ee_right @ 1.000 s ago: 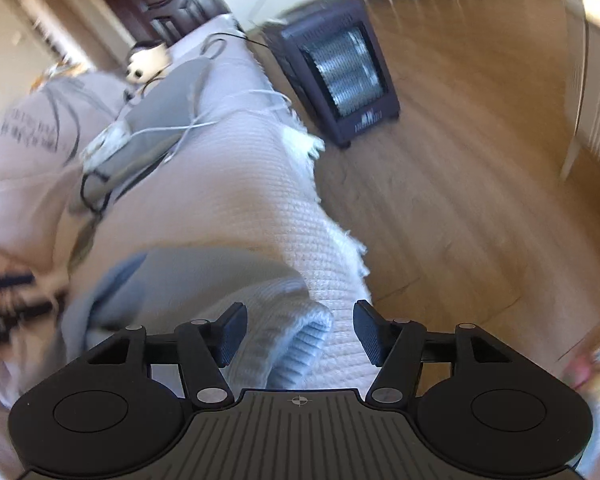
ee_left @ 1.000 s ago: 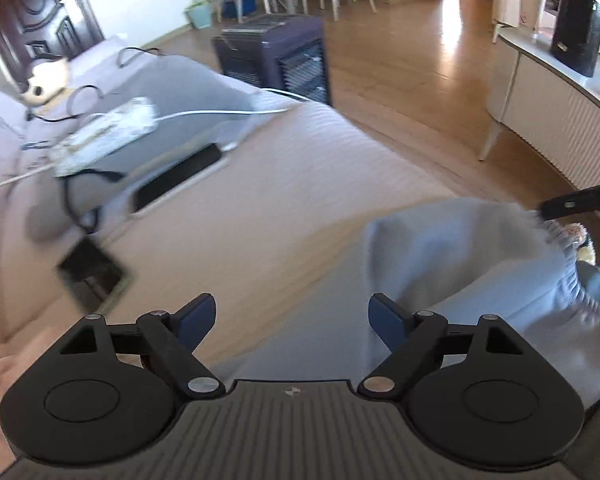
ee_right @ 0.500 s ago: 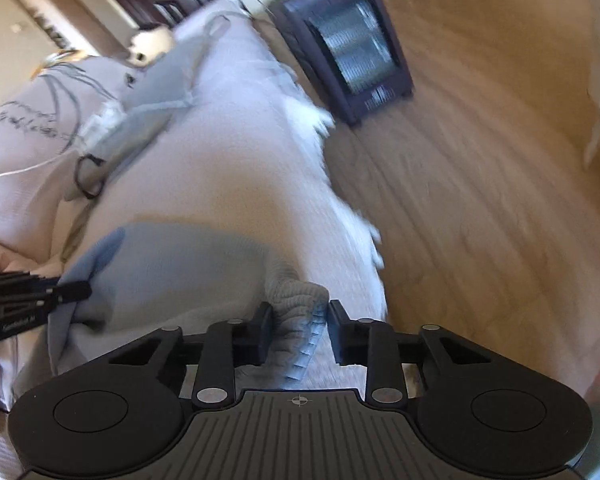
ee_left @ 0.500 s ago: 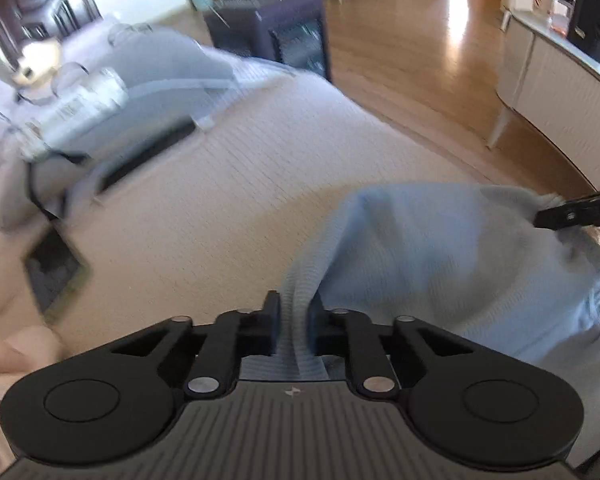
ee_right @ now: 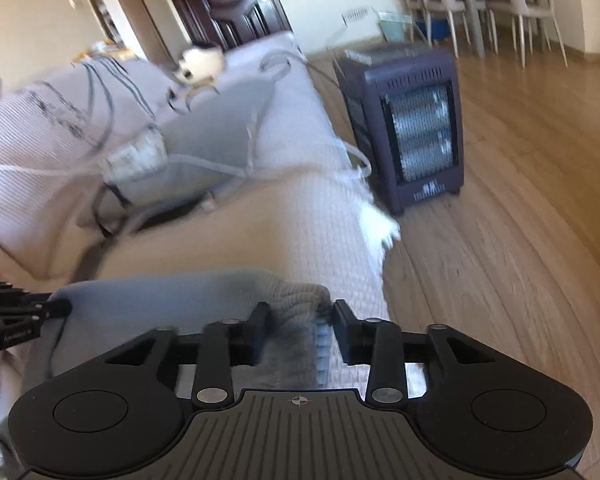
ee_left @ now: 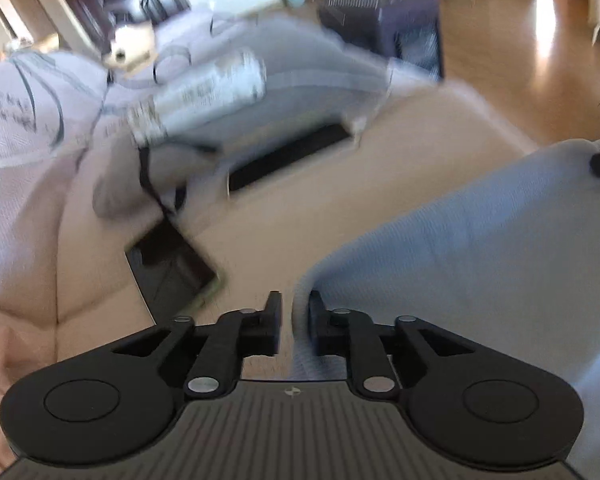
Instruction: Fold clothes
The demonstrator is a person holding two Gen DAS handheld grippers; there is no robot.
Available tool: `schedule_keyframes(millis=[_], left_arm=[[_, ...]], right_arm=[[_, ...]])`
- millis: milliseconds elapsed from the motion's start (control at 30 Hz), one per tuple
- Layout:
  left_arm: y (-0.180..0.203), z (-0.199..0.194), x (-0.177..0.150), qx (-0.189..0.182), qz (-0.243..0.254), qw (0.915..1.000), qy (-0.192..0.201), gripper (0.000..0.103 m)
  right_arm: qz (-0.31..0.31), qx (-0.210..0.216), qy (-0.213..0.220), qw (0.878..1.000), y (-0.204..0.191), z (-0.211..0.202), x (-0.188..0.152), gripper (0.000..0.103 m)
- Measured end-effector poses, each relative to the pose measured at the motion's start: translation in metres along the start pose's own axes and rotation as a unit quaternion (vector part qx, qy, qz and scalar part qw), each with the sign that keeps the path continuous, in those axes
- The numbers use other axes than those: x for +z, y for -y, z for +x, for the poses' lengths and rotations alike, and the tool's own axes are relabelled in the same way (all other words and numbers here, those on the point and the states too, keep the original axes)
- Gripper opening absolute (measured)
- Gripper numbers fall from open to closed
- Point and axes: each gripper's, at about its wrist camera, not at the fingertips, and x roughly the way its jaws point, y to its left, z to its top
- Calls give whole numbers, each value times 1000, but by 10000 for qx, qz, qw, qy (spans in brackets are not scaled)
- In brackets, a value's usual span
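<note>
While both claws pinch it, the blue sweater (ee_right: 160, 300) spans the sofa (ee_right: 300, 224) front edge.
Left claw (ee_left: 292, 316) clamps a thin fold; right claw (ee_right: 298, 320) clamps the ribbed hem.

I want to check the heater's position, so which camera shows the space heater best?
The right wrist view: the space heater stands whole and fairly sharp on the wood floor beside the sofa. The left wrist view shows only its blurred upper part behind the sofa's edge.
</note>
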Motion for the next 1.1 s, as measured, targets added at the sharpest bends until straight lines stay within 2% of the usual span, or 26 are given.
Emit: schedule_keyframes(millis=[33,67,100,167,200,267,300,333,467,533,633,700,833,1033,1100], left_arm=[[2,6,-3,68,32,9999,-66,36],[2,7,-5,140,55,9999,-58,42],[0,6,-6,211,75,9997,-32,51],[-3,4,-6,253,57,9997,-12,55],[-7,0,-5,159,-28,9999,-35,56],[-13,-10,-5,-50,-212,9997,-64,68],[-14,-19,-7,-191,-283,9994,-38,80],[-14,-29,-10,-346,-344,9988,-1,86],[1,-66,-24,-671,-157,9975,182,90],[11,-83,-36,-853,-116,9961,187,102],[31,-106,-61,-1093,39,9938,216,103],[44,-118,-81,-1079,136,9939,194,103],[59,-133,-119,-1308,-53,9914,-62,103],[78,-122,-164,-1609,-543,9831,-683,103],[80,-113,-171,-1593,-602,9815,-871,103]], right_arm=[[22,-50,-37,10000,1,2,-5,50],[35,-98,-75,9999,2,4,-10,56],[-27,-131,-113,9998,2,1,-13,56],[-160,-268,-77,9995,3,-11,-17,57],[-216,-332,-59,9992,4,-17,-19,58],[-166,-388,-24,9991,7,-32,-24,58],[-198,-412,-29,9989,6,-38,-27,58],[-231,-432,-31,9988,5,-45,-30,58],[-369,-370,33,9986,-9,-73,-51,62],[-434,-335,64,9985,-15,-87,-62,62],[-412,-187,87,9989,-28,-105,-80,64],[-502,-157,61,9986,-39,-114,-94,67],[-623,-19,-79,9980,-58,-128,-123,70],[-793,-5,-342,9963,-80,-126,-155,75],[-894,-82,-464,9949,-84,-122,-163,75]])
